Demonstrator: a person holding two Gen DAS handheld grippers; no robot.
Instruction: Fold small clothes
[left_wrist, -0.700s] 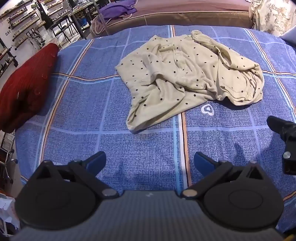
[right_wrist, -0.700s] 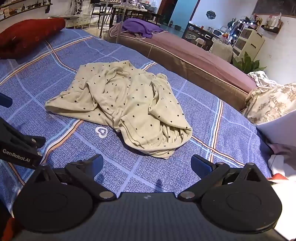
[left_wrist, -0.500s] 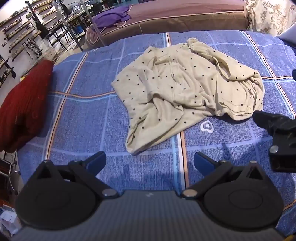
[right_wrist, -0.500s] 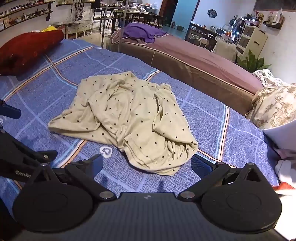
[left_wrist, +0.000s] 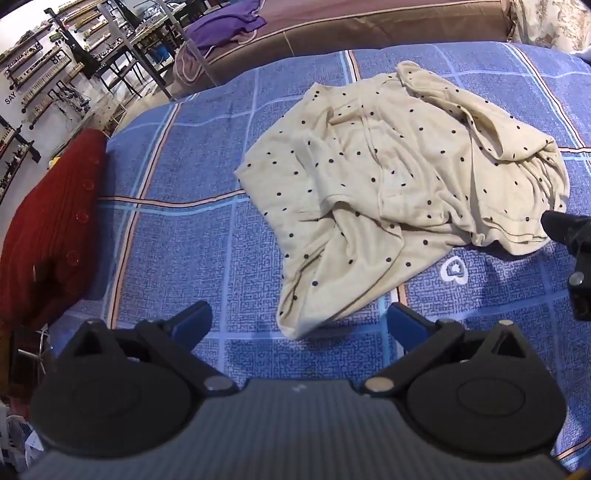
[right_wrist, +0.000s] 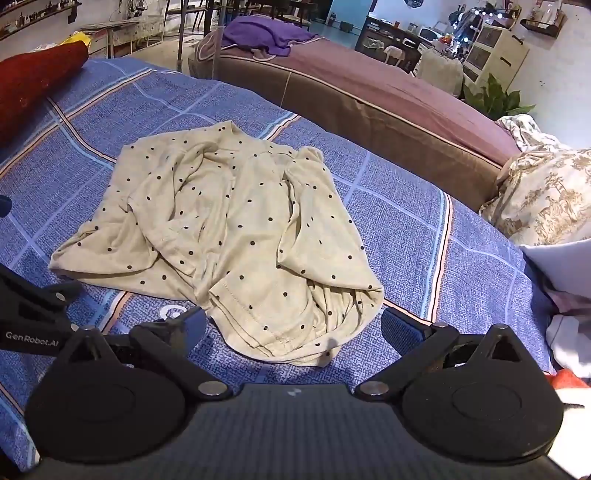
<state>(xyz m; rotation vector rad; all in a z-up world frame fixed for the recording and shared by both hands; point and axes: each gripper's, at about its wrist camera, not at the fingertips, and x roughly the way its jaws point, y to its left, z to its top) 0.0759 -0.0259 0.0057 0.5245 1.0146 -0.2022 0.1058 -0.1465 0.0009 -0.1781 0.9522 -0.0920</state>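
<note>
A crumpled cream garment with black dots (left_wrist: 399, 184) lies on the blue checked bedspread (left_wrist: 184, 240). My left gripper (left_wrist: 299, 321) hangs open over the bedspread, its blue-padded fingers either side of the garment's near left corner, not touching it. In the right wrist view the same garment (right_wrist: 229, 236) fills the middle, and my right gripper (right_wrist: 291, 325) is open with the garment's near hem lying between its fingers, pads apart from the cloth. The right gripper's black tip (left_wrist: 569, 229) shows at the left view's right edge beside the hem.
A dark red cushion (left_wrist: 48, 229) lies at the bedspread's left edge. Behind stands a brown bed (right_wrist: 388, 103) with a purple cloth (right_wrist: 266, 35). A floral pillow (right_wrist: 546, 195) and white cloth (right_wrist: 565, 266) sit at the right. Shelves and racks line the far wall.
Both grippers have moved forward toward the garment, which now looks larger and nearer in both views. The right gripper's tip has come up beside the hem. Jaws stay wide.
</note>
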